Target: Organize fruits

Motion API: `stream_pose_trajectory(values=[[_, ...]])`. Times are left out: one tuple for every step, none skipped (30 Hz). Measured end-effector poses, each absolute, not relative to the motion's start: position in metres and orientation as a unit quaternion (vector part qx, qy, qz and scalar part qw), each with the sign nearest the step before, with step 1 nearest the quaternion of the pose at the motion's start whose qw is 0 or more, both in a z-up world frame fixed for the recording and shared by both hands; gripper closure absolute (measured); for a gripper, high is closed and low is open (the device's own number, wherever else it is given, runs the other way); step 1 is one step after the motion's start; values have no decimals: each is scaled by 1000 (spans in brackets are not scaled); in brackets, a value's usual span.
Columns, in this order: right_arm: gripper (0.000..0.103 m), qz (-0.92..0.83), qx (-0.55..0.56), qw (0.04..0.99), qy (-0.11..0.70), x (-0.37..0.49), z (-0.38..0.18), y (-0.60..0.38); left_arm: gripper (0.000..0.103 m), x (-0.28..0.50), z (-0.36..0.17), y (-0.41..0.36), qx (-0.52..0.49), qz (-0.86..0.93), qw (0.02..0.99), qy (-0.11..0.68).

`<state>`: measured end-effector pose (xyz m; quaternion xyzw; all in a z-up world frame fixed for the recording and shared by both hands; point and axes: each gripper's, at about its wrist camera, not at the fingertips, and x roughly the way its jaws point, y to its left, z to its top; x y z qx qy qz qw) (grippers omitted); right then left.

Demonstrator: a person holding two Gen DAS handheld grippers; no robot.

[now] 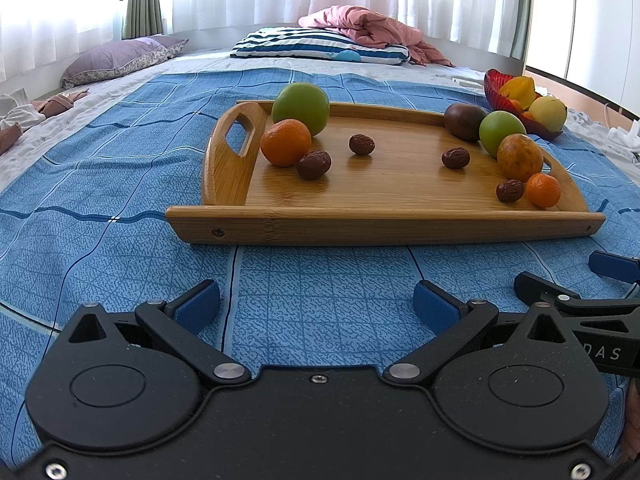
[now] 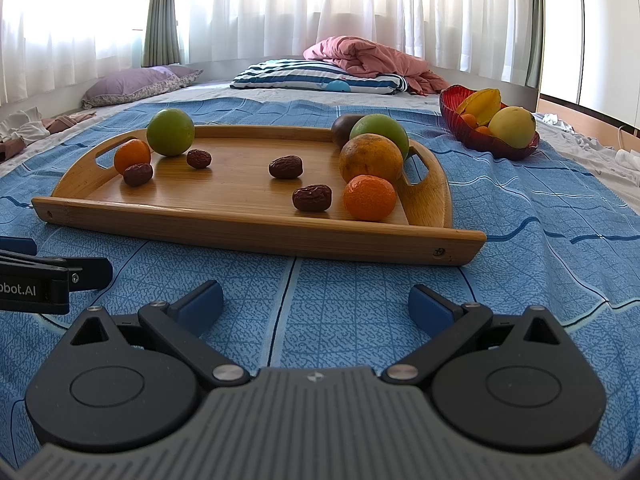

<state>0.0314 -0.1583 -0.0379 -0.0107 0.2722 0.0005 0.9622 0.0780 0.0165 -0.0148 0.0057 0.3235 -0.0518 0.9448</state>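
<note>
Bedroom with white curtains (image 2: 280, 8) across the back, a bed covered by a blue patterned sheet (image 2: 520, 240), a striped pillow (image 1: 320, 44), a pink blanket (image 2: 368, 58) bunched on it and a purple pillow (image 1: 120, 60) toward the far left corner. Wooden tray (image 1: 384, 224) with cut-out handles sits mid-bed on the sheet. At its left end, a green fruit (image 1: 301, 107) touches a small orange (image 1: 285, 142), with a dried date (image 1: 313, 164) against the orange. Two more dates (image 1: 361, 144) lie apart on the tray's middle. At the right end, a dark purple fruit (image 1: 464, 120), a second green fruit (image 1: 500, 132), a mottled yellow-orange fruit (image 2: 370, 158) and another small orange (image 2: 369, 197) crowd by the handle, with a date just beside the last orange. Red glass bowl (image 2: 480, 136) stands on the sheet beyond the tray's far right corner, apart from it, holding a star fruit (image 2: 484, 104), a yellow fruit (image 2: 513, 127) and tiny orange fruits. Left gripper (image 1: 316, 304) hovers low over the sheet at the tray's near edge, blue pads wide apart, nothing between them. Right gripper (image 2: 316, 304) is just beside it, likewise spread and empty, short of the tray
</note>
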Motion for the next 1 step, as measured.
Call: stream_pose_trajectory(values=[[0,0,-11,962,272,31,-38,-158,0,78,-15,17,5,-52,945,323]])
